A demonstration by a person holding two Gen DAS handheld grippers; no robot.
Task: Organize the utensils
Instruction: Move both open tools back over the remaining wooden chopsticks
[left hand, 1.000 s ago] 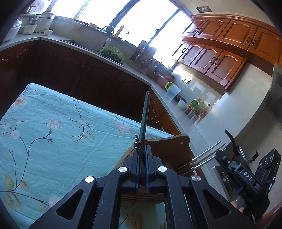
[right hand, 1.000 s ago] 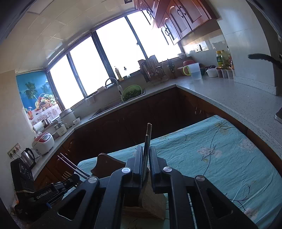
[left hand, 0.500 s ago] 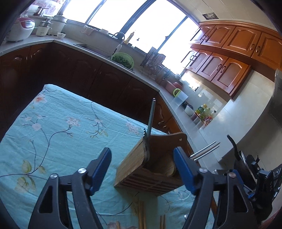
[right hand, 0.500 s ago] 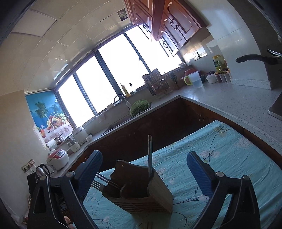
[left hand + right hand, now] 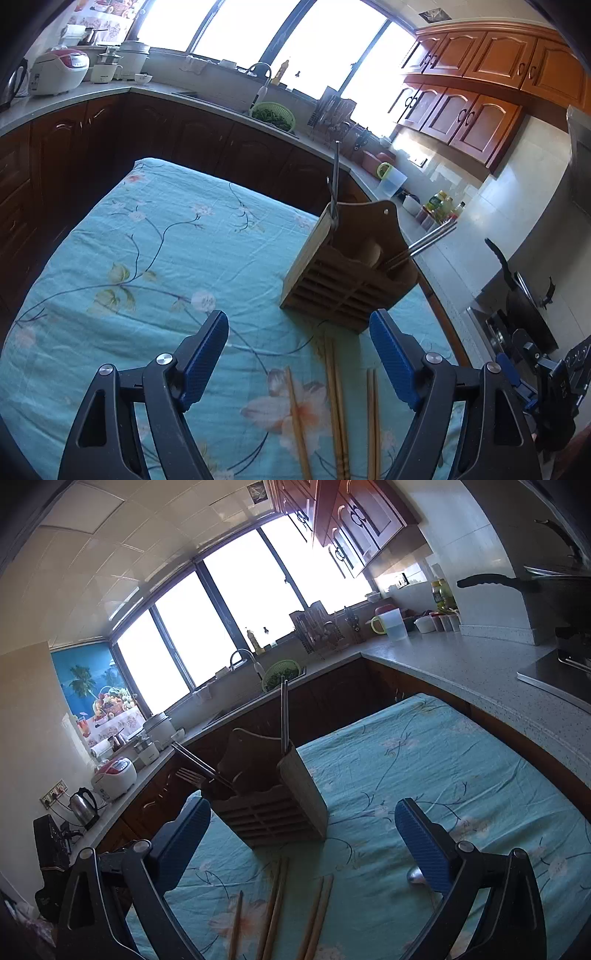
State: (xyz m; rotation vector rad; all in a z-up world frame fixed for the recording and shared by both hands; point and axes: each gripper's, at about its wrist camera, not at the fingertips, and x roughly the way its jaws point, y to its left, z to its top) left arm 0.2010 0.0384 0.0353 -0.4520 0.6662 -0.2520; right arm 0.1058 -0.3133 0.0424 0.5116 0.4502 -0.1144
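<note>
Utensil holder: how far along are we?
Done: metal chopsticks and a fork stand in the wooden holder. In hand: nothing; left tool and right tool are open. Left: wooden chopsticks and a spoon lie on the tablecloth.

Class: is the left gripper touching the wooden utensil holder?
Apart. In the left wrist view the left gripper is open and empty, and tablecloth shows between its fingertips and the wooden utensil holder.

Black tool [image 5: 299,354] arms w/ silver screws, ribbed blue pads [image 5: 393,360].
</note>
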